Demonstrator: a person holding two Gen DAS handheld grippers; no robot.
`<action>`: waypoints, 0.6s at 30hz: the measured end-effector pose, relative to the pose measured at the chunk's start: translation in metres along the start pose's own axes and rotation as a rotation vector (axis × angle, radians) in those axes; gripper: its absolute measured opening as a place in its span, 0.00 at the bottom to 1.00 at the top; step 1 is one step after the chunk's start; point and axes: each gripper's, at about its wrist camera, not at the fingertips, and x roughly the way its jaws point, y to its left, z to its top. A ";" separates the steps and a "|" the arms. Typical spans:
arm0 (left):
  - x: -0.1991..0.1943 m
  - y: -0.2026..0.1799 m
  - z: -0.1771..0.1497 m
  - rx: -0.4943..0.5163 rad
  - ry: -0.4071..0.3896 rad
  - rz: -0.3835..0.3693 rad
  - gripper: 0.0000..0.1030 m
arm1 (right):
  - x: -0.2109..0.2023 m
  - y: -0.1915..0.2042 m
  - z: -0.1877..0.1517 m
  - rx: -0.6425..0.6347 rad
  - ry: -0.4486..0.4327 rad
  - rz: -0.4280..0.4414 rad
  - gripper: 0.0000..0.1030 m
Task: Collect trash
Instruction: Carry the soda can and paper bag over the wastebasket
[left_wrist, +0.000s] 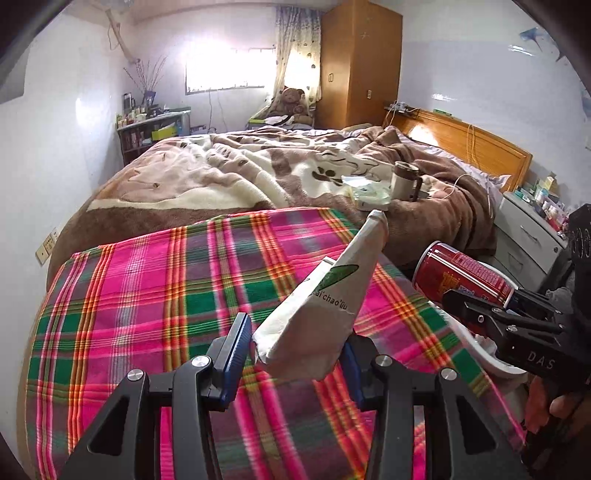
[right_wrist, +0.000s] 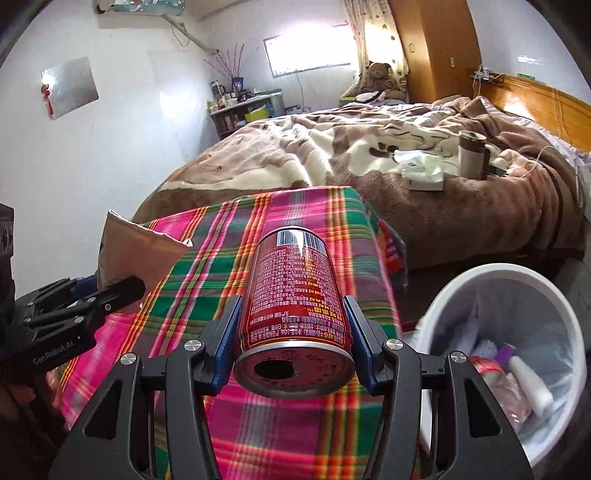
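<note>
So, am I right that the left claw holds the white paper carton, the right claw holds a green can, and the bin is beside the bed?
Not quite: the can in the right claw is red, as the right wrist view shows. The left claw does hold the white paper carton, and the bin stands beside the bed.

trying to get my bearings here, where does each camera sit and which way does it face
Left wrist: sits on the left gripper, looking down over the plaid blanket toward the bed; its own fingers hold a white carton, and the right gripper with a hand shows at right.
Right wrist: sits on the right gripper, facing the same way; its fingers clamp a red can, the white bin lies at right, the left gripper at left.
Shared: blanket, bed, can, carton, mug.
</note>
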 end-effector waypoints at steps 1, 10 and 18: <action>-0.004 -0.006 0.000 0.006 -0.006 0.001 0.44 | -0.003 -0.003 -0.001 0.003 -0.005 -0.003 0.53; -0.027 -0.058 -0.006 0.032 -0.041 -0.041 0.45 | -0.038 -0.032 -0.008 0.031 -0.053 -0.042 0.53; -0.032 -0.107 -0.008 0.072 -0.050 -0.098 0.45 | -0.060 -0.063 -0.015 0.063 -0.078 -0.091 0.53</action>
